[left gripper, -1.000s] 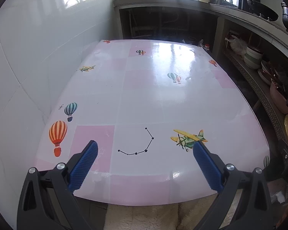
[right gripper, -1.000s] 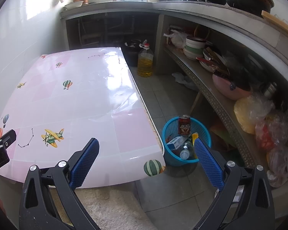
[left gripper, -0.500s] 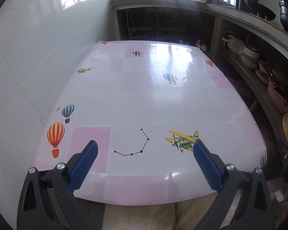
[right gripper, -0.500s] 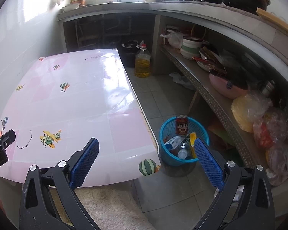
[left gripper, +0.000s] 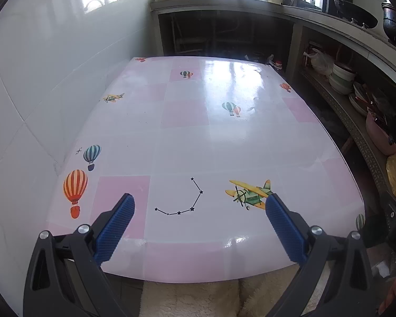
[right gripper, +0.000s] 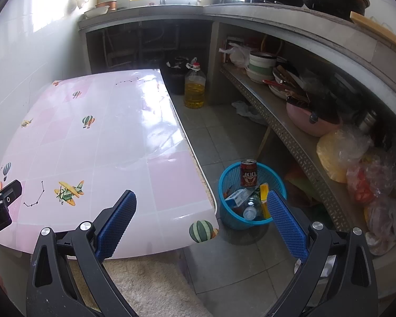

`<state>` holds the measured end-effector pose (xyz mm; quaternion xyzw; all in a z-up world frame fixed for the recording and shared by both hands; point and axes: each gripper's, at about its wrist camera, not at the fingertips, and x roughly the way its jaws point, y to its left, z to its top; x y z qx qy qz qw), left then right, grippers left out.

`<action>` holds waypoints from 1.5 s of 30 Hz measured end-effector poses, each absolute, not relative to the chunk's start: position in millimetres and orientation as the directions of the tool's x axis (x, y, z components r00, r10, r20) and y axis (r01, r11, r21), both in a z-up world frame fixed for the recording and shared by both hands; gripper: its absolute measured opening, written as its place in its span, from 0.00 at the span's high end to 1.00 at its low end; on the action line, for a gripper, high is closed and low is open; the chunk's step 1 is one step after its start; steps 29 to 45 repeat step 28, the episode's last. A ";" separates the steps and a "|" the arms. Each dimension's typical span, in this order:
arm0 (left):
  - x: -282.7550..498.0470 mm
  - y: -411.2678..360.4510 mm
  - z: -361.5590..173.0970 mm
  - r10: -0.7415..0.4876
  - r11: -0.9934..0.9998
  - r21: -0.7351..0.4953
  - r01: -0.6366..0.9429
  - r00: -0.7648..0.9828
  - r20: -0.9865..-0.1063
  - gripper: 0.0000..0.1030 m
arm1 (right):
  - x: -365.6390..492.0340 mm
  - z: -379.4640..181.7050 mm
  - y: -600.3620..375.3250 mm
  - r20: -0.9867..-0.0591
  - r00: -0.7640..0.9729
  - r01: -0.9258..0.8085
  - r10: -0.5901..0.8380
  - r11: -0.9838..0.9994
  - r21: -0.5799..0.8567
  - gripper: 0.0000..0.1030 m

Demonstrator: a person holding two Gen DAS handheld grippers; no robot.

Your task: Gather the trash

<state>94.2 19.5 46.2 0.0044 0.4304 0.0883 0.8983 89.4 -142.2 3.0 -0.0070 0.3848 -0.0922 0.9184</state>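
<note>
Both the left gripper (left gripper: 200,206) and right gripper (right gripper: 202,203) hang spread and empty over the table's (left gripper: 187,137) near edge. The trash, red can (right gripper: 248,172) included, sits in the blue basket (right gripper: 225,185) on the floor right of the table. Probably only a check for stray litter remains, so scan slowly before withdrawing.

Blue bin (right gripper: 225,185) bottom hidden by trash; clear bottle (right gripper: 249,210) label unreadable; left gripper (right gripper: 0,203) cut off by edge

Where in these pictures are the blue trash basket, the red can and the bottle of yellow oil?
blue trash basket (right gripper: 225,185): right wrist view, on its left rim.
red can (right gripper: 248,173): right wrist view, on its printed face.
bottle of yellow oil (right gripper: 194,92): right wrist view, on its oil-filled body.
</note>
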 end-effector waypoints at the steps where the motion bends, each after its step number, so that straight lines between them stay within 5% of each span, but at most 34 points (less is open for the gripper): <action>1: 94.1 19.6 46.2 0.162 0.984 0.083 -0.155 0.614 -0.773 0.06 | 89.2 3.1 -142.5 -0.706 0.687 0.164 -0.175 0.983 -0.083 0.08; 45: 92.9 19.6 47.7 0.149 0.986 0.072 -0.149 0.617 -0.772 0.06 | 86.8 4.3 -147.6 -0.703 0.687 0.179 -0.184 0.980 -0.081 0.08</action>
